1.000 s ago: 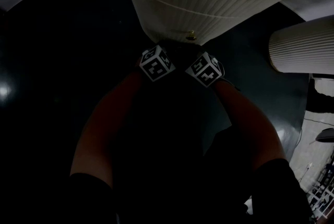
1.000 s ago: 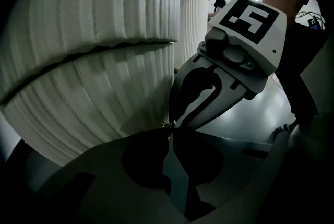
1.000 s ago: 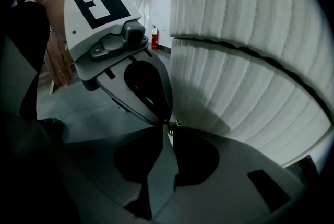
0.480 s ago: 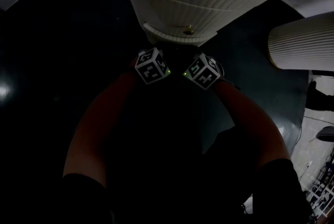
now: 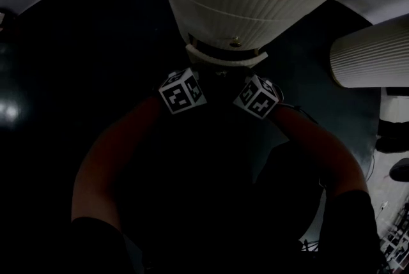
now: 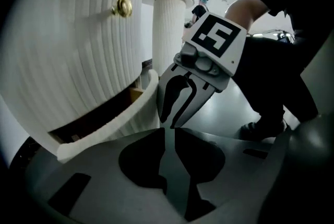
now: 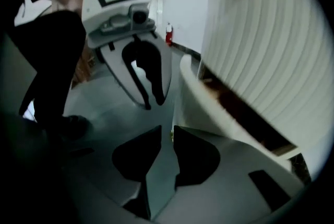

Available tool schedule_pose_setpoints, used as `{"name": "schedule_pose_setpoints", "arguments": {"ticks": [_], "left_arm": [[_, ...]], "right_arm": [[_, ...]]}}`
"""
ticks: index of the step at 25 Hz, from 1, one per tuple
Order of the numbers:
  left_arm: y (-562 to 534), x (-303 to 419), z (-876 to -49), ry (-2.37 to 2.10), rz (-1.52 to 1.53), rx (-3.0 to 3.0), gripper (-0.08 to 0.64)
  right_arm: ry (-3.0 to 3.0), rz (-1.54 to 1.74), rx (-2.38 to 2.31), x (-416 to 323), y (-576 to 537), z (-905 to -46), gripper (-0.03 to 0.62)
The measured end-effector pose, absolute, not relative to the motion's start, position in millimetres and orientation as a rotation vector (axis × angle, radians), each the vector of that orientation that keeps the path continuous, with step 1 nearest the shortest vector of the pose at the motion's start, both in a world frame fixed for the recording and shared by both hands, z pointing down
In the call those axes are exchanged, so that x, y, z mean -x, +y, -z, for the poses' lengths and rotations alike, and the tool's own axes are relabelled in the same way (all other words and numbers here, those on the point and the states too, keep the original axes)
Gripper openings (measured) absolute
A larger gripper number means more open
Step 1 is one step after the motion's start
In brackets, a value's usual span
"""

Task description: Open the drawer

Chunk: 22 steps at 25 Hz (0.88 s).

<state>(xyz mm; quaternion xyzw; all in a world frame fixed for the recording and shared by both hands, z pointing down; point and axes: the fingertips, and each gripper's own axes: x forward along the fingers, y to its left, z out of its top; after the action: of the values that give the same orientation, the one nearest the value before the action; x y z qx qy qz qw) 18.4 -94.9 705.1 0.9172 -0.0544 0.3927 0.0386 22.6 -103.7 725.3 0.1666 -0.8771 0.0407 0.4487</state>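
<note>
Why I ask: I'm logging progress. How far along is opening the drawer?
Done: the drawer stands partly out, a dark gap showing behind its front. In hand: the right gripper looks shut on its small brass knob; the left gripper, shut and empty, sits beside it. Left: pulling it further out.

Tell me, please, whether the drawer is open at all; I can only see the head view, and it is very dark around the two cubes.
Observer: Yes. The left gripper view shows the drawer pulled out partway, with a dark gap above its white rim.
Operator: Thank you. What is holding it?
Observer: In the right gripper view, the right hand-held gripper has its jaws nearly together on a small brass glint, probably the knob.
Operator: And the left one?
Observer: The left hand-held gripper meets it tip to tip, jaws close together; nothing shows between them.
</note>
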Motion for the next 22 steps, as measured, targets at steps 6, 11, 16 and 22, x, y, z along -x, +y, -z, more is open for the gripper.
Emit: {"name": "schedule_pose_setpoints", "arguments": {"ticks": [6,11,16,22], "left_arm": [[-108.4,-2.4,-651.6,-0.350,-1.026,-2.810,0.061],[-124.1,17.4,-623.5,-0.492,-0.933,-2.781,0.061],[-140.7,25.5,-638.9,-0.634,-0.965,-2.725,0.061],[-150.2,14.0,-640.9,-0.650,-0.904,-2.718,0.061]], "right_arm": [[-2.414,-0.150,-0.533,-24.4,-115.6,-643.1,0.035],[-2.440,-0.181,-0.698,-63.4,-146.8,-622.3,0.035],[-2.376,-0.297,-0.713,-81.7,-154.3,-648.9,0.037],[-2.414,-0.349,-0.728,-81.5,-153.2,-651.3,0.037]]}}
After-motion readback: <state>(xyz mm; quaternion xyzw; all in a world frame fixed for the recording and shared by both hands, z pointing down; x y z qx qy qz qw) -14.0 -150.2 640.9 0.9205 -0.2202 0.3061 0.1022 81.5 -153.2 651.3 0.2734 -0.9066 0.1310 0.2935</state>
